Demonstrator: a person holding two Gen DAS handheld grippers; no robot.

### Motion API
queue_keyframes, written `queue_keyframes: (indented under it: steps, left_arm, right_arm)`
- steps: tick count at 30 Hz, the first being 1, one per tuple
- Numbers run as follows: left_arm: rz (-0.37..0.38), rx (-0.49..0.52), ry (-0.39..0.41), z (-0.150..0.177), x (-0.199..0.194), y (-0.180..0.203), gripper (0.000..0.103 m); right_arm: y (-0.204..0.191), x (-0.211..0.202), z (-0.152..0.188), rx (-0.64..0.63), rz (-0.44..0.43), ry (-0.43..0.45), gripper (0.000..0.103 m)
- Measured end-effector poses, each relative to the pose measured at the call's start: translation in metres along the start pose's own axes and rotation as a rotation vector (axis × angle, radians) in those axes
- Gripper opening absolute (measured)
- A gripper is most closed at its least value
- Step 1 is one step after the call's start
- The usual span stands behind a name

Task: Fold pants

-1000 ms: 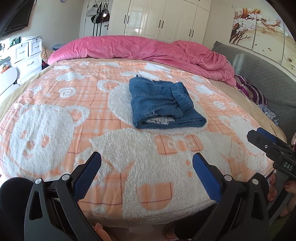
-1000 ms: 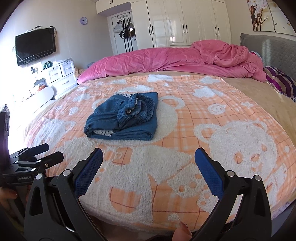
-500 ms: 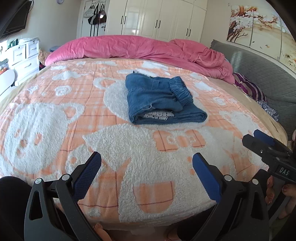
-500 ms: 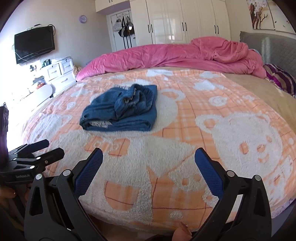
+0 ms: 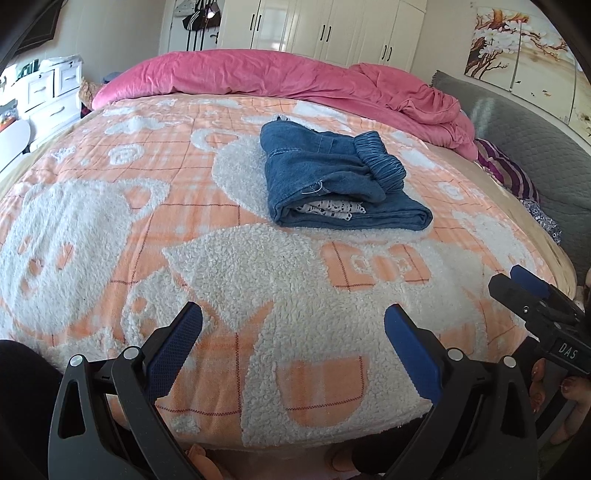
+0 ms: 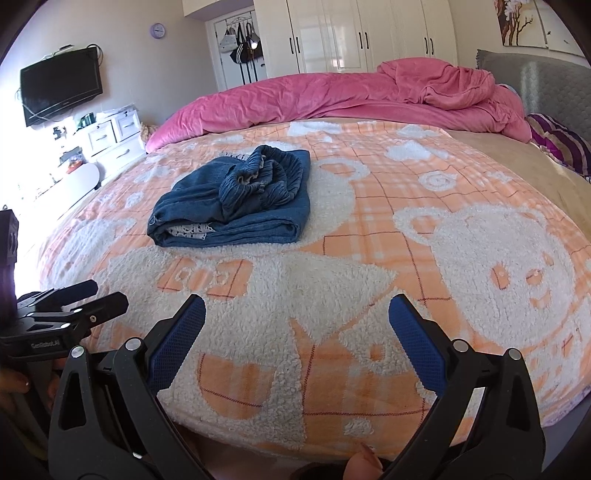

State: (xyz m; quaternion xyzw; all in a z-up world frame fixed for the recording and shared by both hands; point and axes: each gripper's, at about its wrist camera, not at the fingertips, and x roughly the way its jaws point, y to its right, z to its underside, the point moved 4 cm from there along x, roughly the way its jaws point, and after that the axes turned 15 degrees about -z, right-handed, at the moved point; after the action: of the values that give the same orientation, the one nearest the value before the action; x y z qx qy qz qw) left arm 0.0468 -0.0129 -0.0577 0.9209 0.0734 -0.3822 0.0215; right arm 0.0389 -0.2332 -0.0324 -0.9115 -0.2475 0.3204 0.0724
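Blue denim pants [image 5: 332,177] lie folded in a compact bundle on the orange and white bear blanket [image 5: 184,229], with the elastic waistband on top; they also show in the right wrist view [image 6: 236,199]. My left gripper [image 5: 293,345] is open and empty over the near edge of the bed, well short of the pants. My right gripper [image 6: 297,341] is open and empty, also at the near edge. Each gripper shows from the side in the other's view: the right [image 5: 535,302], the left [image 6: 70,306].
A rumpled pink duvet [image 5: 295,77] lies along the far side of the bed. A grey headboard [image 5: 535,140] and striped pillow [image 5: 506,173] are at the right. White drawers [image 6: 110,136] and a wall TV [image 6: 61,85] stand left, wardrobes [image 6: 362,33] behind.
Both grippers have drawn back and lowered slightly toward the near bed edge, staying open. The folded pants have not moved on the blanket.
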Motion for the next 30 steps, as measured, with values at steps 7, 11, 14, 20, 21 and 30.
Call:
queue_keyframes:
  steps: [7, 11, 14, 20, 21, 30]
  left_arm:
    - [-0.006, 0.004, -0.003, -0.0008, 0.0010, 0.0004, 0.099]
    - [-0.003, 0.008, 0.000, -0.0018, -0.0003, 0.0016, 0.098]
    - [-0.007, 0.012, -0.006, -0.0016, 0.0007, 0.0025, 0.098]
    - [-0.003, 0.011, -0.005, -0.0018, 0.0001, 0.0023, 0.098]
    - [-0.005, 0.013, -0.005, -0.0019, 0.0003, 0.0023, 0.099]
    - [0.002, 0.005, -0.009, -0.0025, -0.0005, 0.0014, 0.098]
  right_arm:
    - [-0.0005, -0.0007, -0.0016, -0.005, 0.003, 0.001, 0.094]
    - [-0.0019, -0.0015, -0.0017, -0.009, 0.006, 0.006, 0.094]
    - [-0.0024, -0.0022, -0.0014, -0.004, 0.011, 0.004, 0.094]
    - [-0.0041, -0.0038, -0.0032, -0.005, 0.023, 0.003, 0.094]
    - [-0.0041, -0.0038, -0.0032, -0.005, 0.023, 0.003, 0.094]
    - [-0.0040, -0.0042, -0.0029, -0.005, 0.029, -0.001, 0.094]
